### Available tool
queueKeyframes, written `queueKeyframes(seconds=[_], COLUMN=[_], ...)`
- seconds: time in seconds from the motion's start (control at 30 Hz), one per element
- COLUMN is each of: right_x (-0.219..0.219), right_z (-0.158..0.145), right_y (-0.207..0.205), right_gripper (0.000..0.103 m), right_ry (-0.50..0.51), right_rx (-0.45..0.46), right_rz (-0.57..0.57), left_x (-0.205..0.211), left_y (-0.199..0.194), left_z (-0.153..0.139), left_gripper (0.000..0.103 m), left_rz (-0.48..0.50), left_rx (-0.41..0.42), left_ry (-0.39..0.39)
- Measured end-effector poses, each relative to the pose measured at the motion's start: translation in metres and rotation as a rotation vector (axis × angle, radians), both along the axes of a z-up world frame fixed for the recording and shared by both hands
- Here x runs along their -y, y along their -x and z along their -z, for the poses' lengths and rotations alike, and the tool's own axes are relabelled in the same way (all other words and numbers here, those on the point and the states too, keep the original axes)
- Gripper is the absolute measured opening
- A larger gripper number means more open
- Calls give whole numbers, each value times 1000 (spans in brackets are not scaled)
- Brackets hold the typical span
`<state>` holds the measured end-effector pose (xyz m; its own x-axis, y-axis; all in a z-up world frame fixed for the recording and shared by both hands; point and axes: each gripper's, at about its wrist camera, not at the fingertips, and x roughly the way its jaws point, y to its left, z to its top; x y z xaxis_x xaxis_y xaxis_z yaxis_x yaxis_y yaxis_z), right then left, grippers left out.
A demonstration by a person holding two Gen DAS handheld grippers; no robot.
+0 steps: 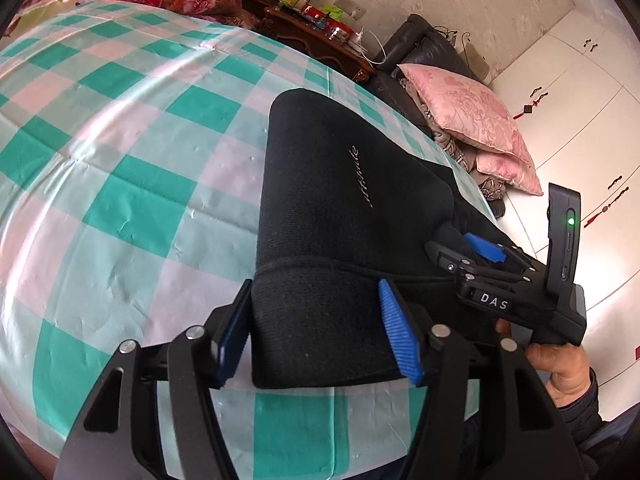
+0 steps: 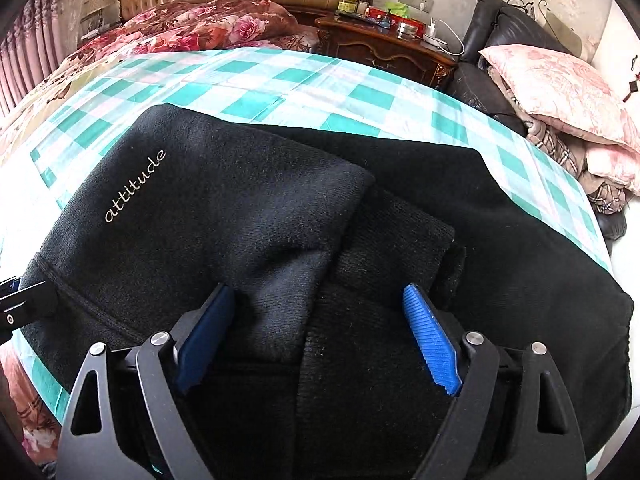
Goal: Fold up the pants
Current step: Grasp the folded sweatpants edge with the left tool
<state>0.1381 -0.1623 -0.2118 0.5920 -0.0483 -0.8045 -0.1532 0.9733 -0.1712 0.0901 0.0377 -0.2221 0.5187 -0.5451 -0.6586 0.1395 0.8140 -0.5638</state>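
Black pants [image 1: 320, 200] with a pale "attitude" embroidery lie folded over on the checked bed sheet [image 1: 120, 160]. My left gripper [image 1: 318, 332] straddles the ribbed waistband end; its blue pads stand at the band's two sides without squeezing it, so it is open. In the right wrist view the pants [image 2: 200, 200] fill the foreground in bunched layers. My right gripper [image 2: 320, 336] hovers open and wide over the fabric, holding nothing. The left view shows the right gripper [image 1: 460, 248] at the pants' right side, held by a hand [image 1: 560, 372].
The teal, white and pink sheet [image 2: 300, 80] covers the bed. A floral quilt [image 2: 200, 28] lies by the tufted headboard. A cluttered wooden nightstand [image 2: 384, 36] and a black chair with pink pillows [image 2: 560, 80] stand to the right. White wardrobe doors [image 1: 560, 80] lie beyond.
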Motion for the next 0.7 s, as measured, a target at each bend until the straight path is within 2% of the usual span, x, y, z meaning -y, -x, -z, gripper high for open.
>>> queueKeyframes(seconds=[0.1, 0.33, 0.47, 0.57, 0.7], right_x=[0, 2, 3, 4, 5], right_z=[1, 1, 2, 3, 3], right_y=[0, 1, 1, 1, 1], right_gripper=[84, 84, 86, 86, 87], right_ry=[-2, -6, -11, -18, -19], right_rx=[2, 9, 13, 14, 16], right_rz=[-2, -6, -8, -9, -11], left_x=[0, -1, -1, 1, -5], left_y=[1, 4, 9, 9, 4], left_z=[-2, -12, -24, -29, -15], left_gripper=[51, 47, 43, 45, 53], left_rz=[8, 15, 27, 24, -14], left_rx=[9, 21, 43, 53, -3], left_ry=[-6, 4, 35, 54, 70])
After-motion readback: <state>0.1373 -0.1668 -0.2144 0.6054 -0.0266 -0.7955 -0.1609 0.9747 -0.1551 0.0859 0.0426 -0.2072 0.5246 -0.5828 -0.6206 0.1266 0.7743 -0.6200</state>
